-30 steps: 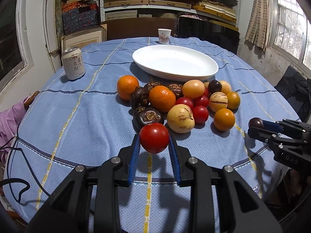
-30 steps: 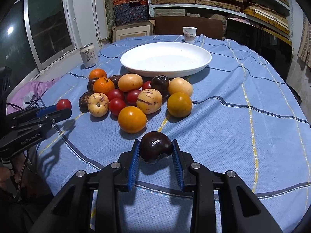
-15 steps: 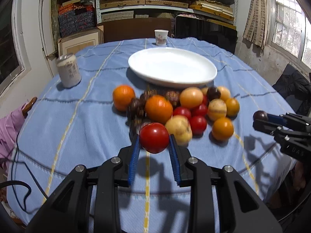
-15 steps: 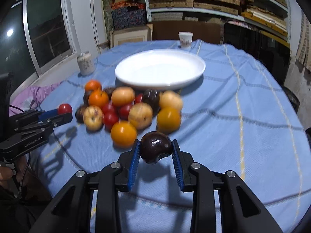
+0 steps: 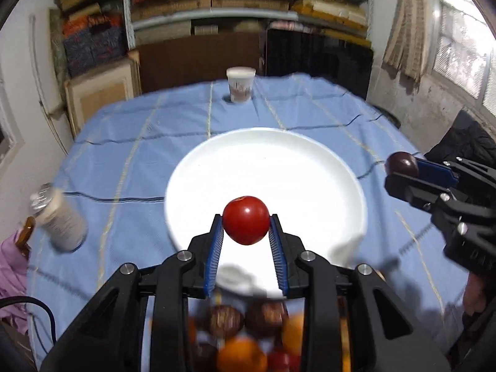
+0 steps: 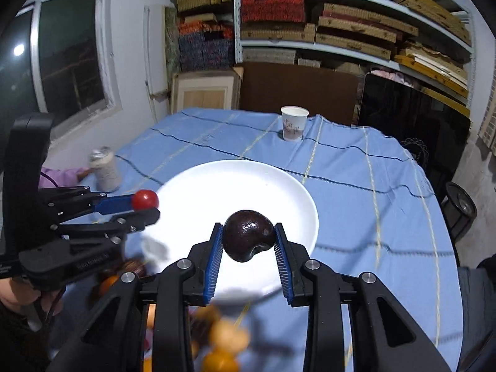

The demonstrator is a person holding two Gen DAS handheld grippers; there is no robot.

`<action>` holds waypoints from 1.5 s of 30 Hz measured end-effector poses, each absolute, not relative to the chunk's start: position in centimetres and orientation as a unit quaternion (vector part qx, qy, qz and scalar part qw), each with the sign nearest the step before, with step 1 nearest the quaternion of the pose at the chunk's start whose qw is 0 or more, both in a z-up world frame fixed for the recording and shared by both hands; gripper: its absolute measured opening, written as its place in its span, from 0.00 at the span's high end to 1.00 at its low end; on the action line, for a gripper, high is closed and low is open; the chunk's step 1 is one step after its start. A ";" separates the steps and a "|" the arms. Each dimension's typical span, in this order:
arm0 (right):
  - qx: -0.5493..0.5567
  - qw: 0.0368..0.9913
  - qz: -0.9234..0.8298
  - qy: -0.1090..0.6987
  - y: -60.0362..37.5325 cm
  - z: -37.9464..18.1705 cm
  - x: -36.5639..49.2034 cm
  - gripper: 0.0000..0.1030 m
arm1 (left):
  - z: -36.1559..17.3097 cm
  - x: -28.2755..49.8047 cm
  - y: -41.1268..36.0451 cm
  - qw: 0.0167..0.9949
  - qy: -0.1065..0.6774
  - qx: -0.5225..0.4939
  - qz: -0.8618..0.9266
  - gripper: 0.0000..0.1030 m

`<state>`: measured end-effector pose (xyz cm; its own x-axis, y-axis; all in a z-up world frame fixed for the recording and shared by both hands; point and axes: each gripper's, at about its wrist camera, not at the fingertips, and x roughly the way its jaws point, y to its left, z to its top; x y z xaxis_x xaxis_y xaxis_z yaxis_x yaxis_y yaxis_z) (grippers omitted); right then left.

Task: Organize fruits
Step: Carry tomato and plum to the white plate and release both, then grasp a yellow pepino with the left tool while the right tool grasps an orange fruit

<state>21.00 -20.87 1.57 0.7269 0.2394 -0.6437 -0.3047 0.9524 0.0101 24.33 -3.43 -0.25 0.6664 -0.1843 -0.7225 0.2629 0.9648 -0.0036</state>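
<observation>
Since a second ago, both tools have travelled forward from the near side of the fruit pile to above the round white ceramic plate [image 5: 325,167], and the pile now lies blurred beneath them at the bottom of each view.

The left tool [image 5: 246,232] is clamped on a smooth round red tomato [image 5: 245,223], its blue ribbed pads pressing both sides. The tomato hangs above the near half of the plate, clear of its surface. In the right wrist view the same tool [image 6: 145,206] reaches in from the left over the plate's left rim.

The right tool [image 6: 248,243] is clamped on a glossy dark purple-brown fruit [image 6: 249,235] with a dent in its lower side, held above the near part of the plate [image 6: 279,192]. In the left wrist view this tool [image 5: 400,170] comes in from the right, its fruit just outside the plate's right rim.

The plate rests on the blue checked cloth covering the tabletop [image 5: 130,155]. A white paper cup [image 5: 241,84] stands upright near the far edge, well apart from the plate. A pale drinks can [image 5: 59,220] stands to the left, blurred. The remaining oranges and dark fruits [image 5: 241,341] sit just beside the plate's near rim. Shelves of stacked boxes [image 6: 341,21] fill the back wall.
</observation>
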 end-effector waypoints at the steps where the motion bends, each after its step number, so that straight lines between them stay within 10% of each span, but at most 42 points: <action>1: -0.049 0.924 0.143 0.351 -20.7 0.7 22.9 0.68 | -1.0 25.9 -3.7 0.906 0.403 0.047 -0.124 0.72; 10: -0.048 0.901 0.137 0.408 -19.3 -5.0 31.5 0.68 | -5.7 34.2 -5.0 0.878 0.465 0.042 -0.109 0.71; 12: -0.043 0.900 0.138 0.412 -19.2 -5.4 32.3 0.67 | -5.7 34.8 -5.1 0.876 0.469 0.042 -0.108 0.44; 17: -0.029 0.909 0.134 0.394 -20.1 -4.4 31.9 0.49 | -4.0 33.8 -3.9 0.887 0.452 0.033 -0.088 0.23; 30: -0.035 0.931 0.156 0.329 -21.6 1.1 15.1 0.43 | 0.7 17.5 -0.7 0.920 0.373 0.068 -0.097 0.09; 45: -0.044 0.905 0.202 0.372 -17.3 -6.9 3.3 0.43 | -7.0 6.0 2.9 0.907 0.411 0.049 -0.069 0.08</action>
